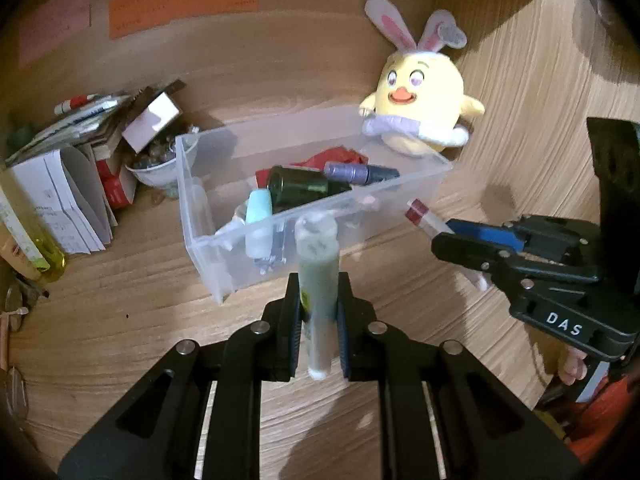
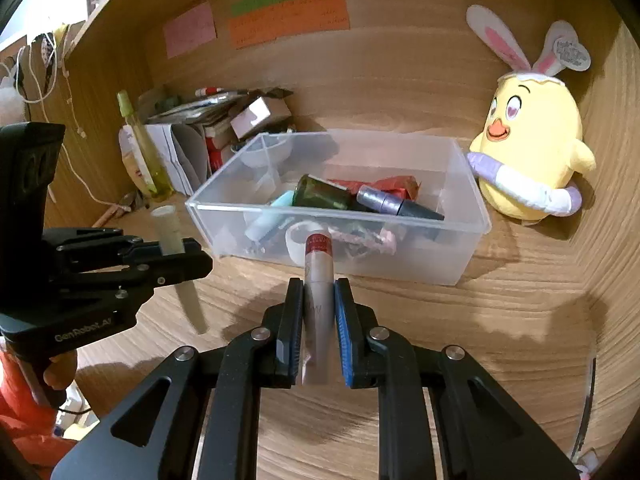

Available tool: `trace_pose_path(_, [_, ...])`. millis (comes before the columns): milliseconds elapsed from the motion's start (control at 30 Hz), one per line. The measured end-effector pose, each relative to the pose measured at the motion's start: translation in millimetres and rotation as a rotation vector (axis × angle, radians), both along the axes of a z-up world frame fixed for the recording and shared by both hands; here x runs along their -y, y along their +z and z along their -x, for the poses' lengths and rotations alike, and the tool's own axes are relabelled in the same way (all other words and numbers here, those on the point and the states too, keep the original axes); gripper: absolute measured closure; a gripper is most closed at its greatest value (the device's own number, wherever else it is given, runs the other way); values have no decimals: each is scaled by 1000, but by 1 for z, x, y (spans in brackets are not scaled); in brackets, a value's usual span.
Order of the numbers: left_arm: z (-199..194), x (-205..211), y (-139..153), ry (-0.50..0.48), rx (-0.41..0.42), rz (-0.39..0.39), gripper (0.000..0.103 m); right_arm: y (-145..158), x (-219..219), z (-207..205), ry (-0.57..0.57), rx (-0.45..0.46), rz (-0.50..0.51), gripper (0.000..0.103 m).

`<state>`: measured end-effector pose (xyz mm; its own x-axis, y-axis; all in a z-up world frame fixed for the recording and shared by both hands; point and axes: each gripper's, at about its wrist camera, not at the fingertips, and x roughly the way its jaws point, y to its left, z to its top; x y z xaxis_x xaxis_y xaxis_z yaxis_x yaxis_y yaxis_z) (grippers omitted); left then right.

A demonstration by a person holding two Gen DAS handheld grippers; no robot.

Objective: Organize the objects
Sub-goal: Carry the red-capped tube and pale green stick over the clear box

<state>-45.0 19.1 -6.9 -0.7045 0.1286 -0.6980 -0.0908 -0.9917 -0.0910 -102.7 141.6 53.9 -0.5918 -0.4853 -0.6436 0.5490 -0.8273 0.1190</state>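
Note:
My left gripper [image 1: 319, 292] is shut on a pale green tube [image 1: 318, 276] with a clear cap, held upright above the wooden desk just in front of the clear plastic bin [image 1: 208, 256]. In the right wrist view the same left gripper [image 2: 180, 256] shows at the left with the pale green tube [image 2: 168, 228]. My right gripper [image 2: 319, 300] is shut on a white tube with a red cap [image 2: 319, 264], also held near the clear plastic bin [image 2: 400, 268]. From the left wrist view the right gripper [image 1: 448, 240] appears at right with the red-capped tube [image 1: 418, 210]. The bin holds a dark green bottle [image 2: 320, 194], a purple bottle [image 2: 380, 200] and other small items.
A yellow plush chick with rabbit ears [image 2: 528, 152] leans in the back right corner. Stacked papers, boxes and a bowl [image 1: 156, 160] crowd the back left, with a yellow-green spray bottle [image 2: 144, 148]. Coloured notes [image 2: 288, 16] hang on the back wall. Wooden walls enclose the desk.

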Motion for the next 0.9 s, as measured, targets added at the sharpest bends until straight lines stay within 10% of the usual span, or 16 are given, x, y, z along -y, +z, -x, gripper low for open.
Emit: trace_pose_path(900, [15,20,71,101,-216,-38,88,63,-10,20,-59,-173,78,89])
